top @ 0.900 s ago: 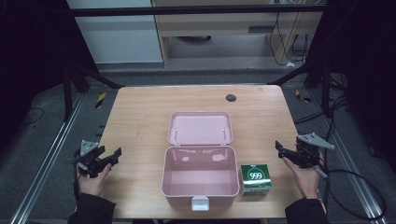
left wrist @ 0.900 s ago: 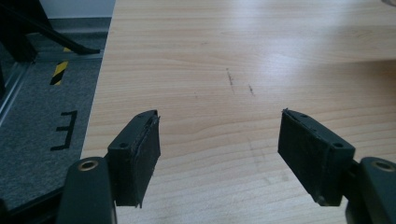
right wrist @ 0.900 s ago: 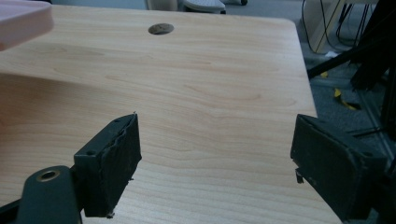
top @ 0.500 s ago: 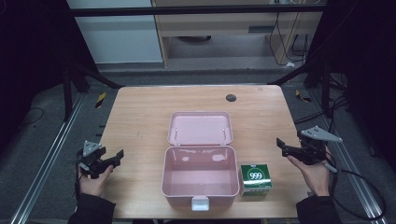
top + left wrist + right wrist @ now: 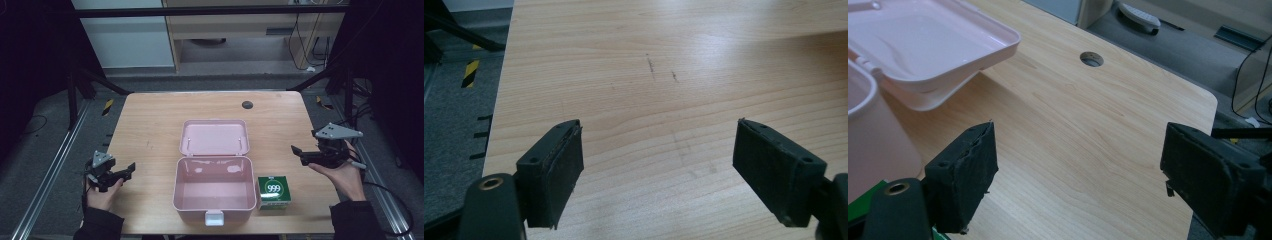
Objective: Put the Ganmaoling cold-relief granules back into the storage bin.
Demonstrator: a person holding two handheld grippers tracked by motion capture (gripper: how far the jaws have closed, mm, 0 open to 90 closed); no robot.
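A pink plastic box (image 5: 212, 187) stands open at the front middle of the wooden table, its lid (image 5: 215, 137) laid back flat behind it; the lid (image 5: 933, 45) also shows in the right gripper view. A green carton marked 999 (image 5: 273, 191) stands just right of the box. My left gripper (image 5: 127, 170) is held at the table's left edge, open, with bare wood between its jaws. My right gripper (image 5: 297, 152) hovers above the table's right side, beyond the carton, open and empty. In its own view each gripper (image 5: 656, 165) (image 5: 1078, 175) has wide-set jaws.
A round cable hole (image 5: 247, 104) sits in the table's far side, also seen as the hole (image 5: 1091, 59) in the right gripper view. Dark frame rails run along both sides of the table (image 5: 150, 125). Cables lie on the floor at right.
My right gripper has risen and moved slightly away from the carton. My left gripper has shifted a little toward the table's near left edge. Box and carton stay put.
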